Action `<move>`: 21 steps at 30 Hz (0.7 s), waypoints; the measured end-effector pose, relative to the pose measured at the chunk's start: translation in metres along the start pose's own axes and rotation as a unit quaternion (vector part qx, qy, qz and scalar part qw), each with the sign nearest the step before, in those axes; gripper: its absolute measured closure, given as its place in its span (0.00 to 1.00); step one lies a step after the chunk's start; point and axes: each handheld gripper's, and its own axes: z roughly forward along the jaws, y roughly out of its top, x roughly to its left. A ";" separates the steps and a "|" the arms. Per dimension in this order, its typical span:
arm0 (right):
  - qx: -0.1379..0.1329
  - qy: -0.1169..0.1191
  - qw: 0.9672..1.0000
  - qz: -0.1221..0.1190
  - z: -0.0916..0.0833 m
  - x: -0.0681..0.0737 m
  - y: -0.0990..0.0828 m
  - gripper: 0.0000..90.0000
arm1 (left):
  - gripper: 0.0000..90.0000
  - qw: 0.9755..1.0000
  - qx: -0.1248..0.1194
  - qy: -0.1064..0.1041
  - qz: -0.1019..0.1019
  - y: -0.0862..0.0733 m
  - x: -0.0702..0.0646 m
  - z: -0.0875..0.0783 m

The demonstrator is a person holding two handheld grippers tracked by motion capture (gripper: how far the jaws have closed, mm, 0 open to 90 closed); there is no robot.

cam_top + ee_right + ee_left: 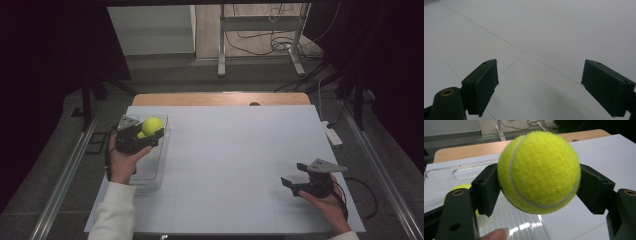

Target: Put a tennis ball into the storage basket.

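Note:
My left gripper (150, 131) is shut on a yellow-green tennis ball (153, 125) and holds it over a clear plastic container (161, 167) at the table's left side. In the left gripper view the ball (539, 171) sits squeezed between both black pads (487, 190), above the container's rim (461, 167). A second yellow ball (461, 187) lies in the container, partly hidden behind the left jaw; from above, the second ball (141, 135) peeks out just under the held one. My right gripper (293, 174) rests low at the front right of the table, open, with nothing between its fingers (482, 85).
The white table sheet (235, 150) stretches between the two hands. A wooden table edge (220, 98) runs along the back. A white power strip (332, 134) lies off the right edge. A metal stand (222, 45) and cables are on the floor beyond.

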 end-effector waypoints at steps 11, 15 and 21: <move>0.001 -0.001 1.000 -0.001 0.000 0.000 0.000 0.16 | 0.29 1.000 -0.004 0.011 -0.005 0.000 0.006 -0.005; 0.002 0.000 1.000 -0.001 0.000 0.000 0.000 0.16 | 0.29 1.000 -0.003 0.014 -0.008 0.000 0.009 -0.007; 0.002 -0.001 1.000 -0.002 0.000 0.000 0.000 0.16 | 0.29 1.000 -0.003 0.023 -0.011 -0.002 0.013 -0.012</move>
